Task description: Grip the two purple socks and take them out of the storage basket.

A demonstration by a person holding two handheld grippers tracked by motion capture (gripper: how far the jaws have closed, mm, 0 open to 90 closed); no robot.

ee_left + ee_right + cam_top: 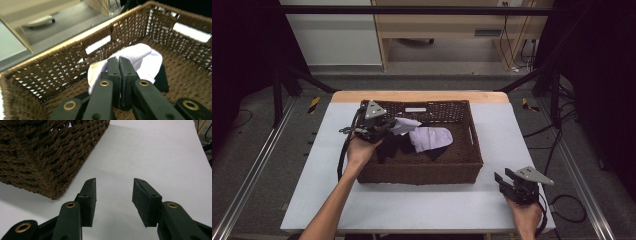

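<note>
A brown wicker basket (467, 165) stands in the middle of the white table (422, 205). Inside it lie a pale lilac cloth (430, 137) and dark garments (394, 146). My left gripper (387, 128) is over the basket's left side, shut on a white cloth (405, 124). In the left gripper view the closed jaws (119, 61) pinch the white cloth (143, 56) just above the basket floor, near the woven back wall (57, 67). My right gripper (503, 178) rests low at the table's front right, open and holding nothing (113, 187), just off the basket's corner (45, 152).
A dark cloth (162, 80) lies on the basket floor beside the held cloth. Bare white table (155, 152) stretches ahead of the right gripper. Black frame bars and cables (562, 200) run around the table edges, with wooden furniture (437, 25) behind.
</note>
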